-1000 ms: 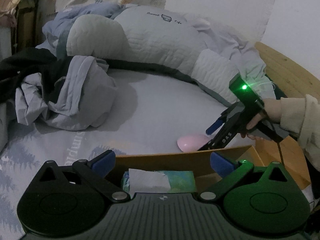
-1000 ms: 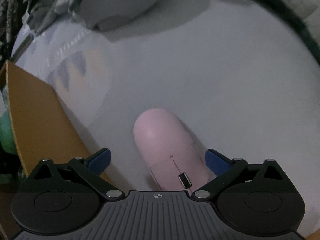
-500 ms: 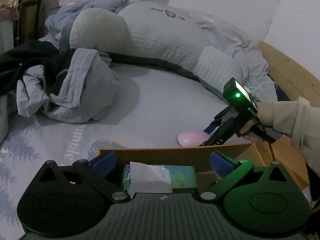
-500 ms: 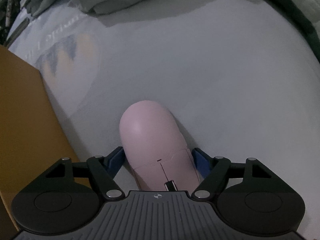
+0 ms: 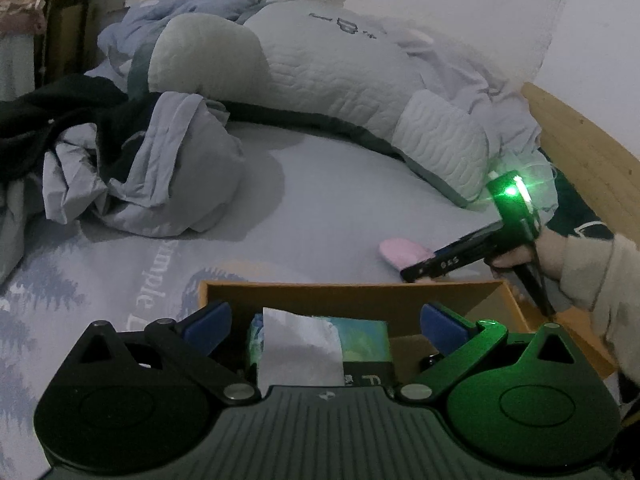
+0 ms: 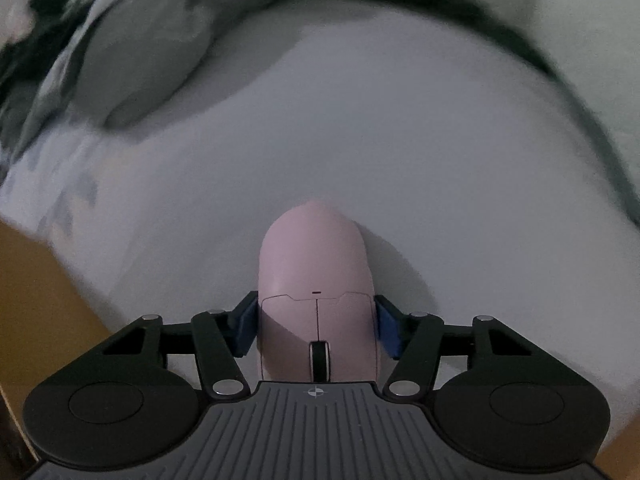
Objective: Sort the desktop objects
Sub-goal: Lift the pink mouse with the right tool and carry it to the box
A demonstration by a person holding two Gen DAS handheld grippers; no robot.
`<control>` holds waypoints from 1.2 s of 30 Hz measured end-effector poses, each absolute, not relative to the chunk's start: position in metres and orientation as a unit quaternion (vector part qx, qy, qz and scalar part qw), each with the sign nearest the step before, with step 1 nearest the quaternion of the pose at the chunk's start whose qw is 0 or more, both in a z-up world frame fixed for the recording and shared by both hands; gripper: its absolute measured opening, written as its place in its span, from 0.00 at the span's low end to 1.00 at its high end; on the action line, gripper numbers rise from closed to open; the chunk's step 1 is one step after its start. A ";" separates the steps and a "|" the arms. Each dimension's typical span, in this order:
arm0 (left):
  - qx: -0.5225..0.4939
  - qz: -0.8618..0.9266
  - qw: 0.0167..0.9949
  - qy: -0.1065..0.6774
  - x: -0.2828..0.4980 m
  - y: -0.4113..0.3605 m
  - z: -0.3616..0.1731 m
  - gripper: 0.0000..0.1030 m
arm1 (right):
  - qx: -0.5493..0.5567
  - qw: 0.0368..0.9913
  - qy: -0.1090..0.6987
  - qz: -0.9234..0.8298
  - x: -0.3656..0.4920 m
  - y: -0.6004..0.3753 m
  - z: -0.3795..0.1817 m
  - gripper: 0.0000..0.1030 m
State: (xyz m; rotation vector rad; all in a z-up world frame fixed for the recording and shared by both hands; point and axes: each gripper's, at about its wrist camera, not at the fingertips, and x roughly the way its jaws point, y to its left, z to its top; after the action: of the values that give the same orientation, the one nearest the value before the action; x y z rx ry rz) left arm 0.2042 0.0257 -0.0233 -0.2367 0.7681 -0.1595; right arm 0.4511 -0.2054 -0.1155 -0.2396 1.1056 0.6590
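My right gripper (image 6: 316,326) is shut on a pink computer mouse (image 6: 314,276), its blue pads pressed on both sides, and holds it a little above the grey bedsheet. In the left wrist view the mouse (image 5: 402,250) and the right gripper (image 5: 424,270) show just beyond the far wall of an orange cardboard box (image 5: 352,298). My left gripper (image 5: 324,322) is open and empty over the box, above a green tissue pack (image 5: 320,340) with a white tissue sticking out.
A long quilted pillow (image 5: 332,80) lies across the back of the bed. Crumpled grey and black clothes (image 5: 132,164) lie at the left. A wooden bed frame (image 5: 580,152) runs along the right. The box edge (image 6: 36,292) shows at the left of the right wrist view.
My right gripper closed on the pink mouse and lifted and turned it, so the view swung away from the box. My left gripper stayed open and tilted down slightly over the box.
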 end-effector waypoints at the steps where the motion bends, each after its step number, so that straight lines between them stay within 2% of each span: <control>1: -0.117 -0.077 0.917 0.373 0.203 0.026 -0.022 1.00 | -0.096 0.812 0.502 0.284 0.449 -0.214 -0.112 0.61; 7: -0.120 -0.075 0.922 0.360 0.192 0.027 -0.012 1.00 | 0.033 0.859 0.472 0.193 0.438 -0.272 -0.089 0.61; 10: -0.119 -0.078 0.925 0.353 0.186 0.025 -0.005 1.00 | 0.055 0.866 0.463 0.180 0.420 -0.289 -0.073 0.61; 27: -0.123 -0.091 0.942 0.299 0.121 0.015 0.039 1.00 | 0.058 0.893 0.381 0.231 0.275 -0.283 0.070 0.61; 32: -0.119 -0.093 0.948 0.281 0.097 0.016 0.049 1.00 | 0.053 0.892 0.373 0.249 0.227 -0.271 0.089 0.61; 36: -0.127 -0.085 0.949 0.275 0.081 0.023 0.053 1.00 | 0.046 0.880 0.398 0.254 0.205 -0.252 0.081 0.61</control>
State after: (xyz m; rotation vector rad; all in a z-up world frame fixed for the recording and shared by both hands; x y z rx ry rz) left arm 0.0811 0.0234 0.0528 -0.2584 0.5589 -0.1739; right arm 0.2054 -0.2517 0.0813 0.0951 0.8297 0.5290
